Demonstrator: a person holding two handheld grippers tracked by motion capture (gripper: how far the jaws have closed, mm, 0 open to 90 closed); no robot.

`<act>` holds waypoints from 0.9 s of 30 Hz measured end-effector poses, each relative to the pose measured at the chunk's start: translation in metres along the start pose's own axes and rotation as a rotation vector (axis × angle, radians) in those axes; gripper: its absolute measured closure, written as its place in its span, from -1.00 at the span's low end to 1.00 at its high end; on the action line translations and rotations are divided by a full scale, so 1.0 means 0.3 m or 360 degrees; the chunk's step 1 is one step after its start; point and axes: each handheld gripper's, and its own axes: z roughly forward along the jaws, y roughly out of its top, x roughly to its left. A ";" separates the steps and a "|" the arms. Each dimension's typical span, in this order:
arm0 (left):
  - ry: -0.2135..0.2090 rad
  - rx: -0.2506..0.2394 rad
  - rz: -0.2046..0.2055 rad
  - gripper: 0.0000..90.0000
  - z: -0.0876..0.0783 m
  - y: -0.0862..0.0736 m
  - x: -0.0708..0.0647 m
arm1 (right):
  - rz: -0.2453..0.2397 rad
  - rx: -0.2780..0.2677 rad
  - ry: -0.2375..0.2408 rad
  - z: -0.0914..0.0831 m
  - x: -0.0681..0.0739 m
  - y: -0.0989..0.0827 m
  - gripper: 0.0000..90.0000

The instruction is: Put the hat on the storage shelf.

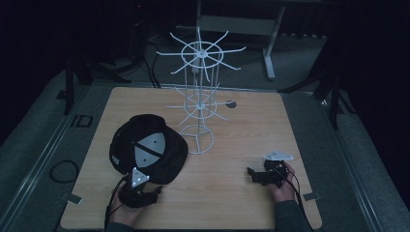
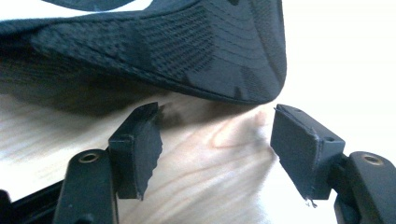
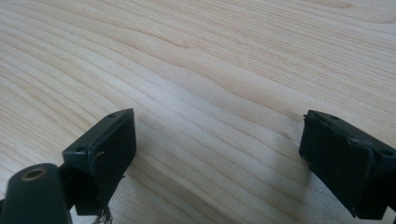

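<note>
Cap: black baseball cap (image 1: 148,147) lies on the wooden counter (image 1: 232,140), left of centre, just beside the base of the white wire rack (image 1: 198,96).
Left gripper (image 1: 153,194): at the cap's near edge; fingers (image 2: 140,147) spread wide, the brim just ahead of them, nothing held.
Right gripper (image 1: 251,174): well apart on the right, low over bare wood; fingers (image 3: 105,154) wide apart, holding nothing.

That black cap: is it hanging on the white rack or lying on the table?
Lying on the table: the black cap rests flat beside the white rack.
</note>
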 end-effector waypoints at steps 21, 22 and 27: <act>0.0098 -0.0150 -0.0066 -0.20 -0.032 0.073 -0.026 | 0.0003 0.0002 0.0000 0.000 0.000 0.000 -0.76; 0.0098 -0.0150 -0.0066 -0.21 -0.032 0.073 -0.026 | 0.0003 0.0002 0.0000 0.000 0.000 0.000 -0.76; 0.0103 -0.0147 -0.0089 -0.21 0.025 0.086 -0.048 | 0.0004 0.0002 0.0001 0.000 0.001 0.000 -0.76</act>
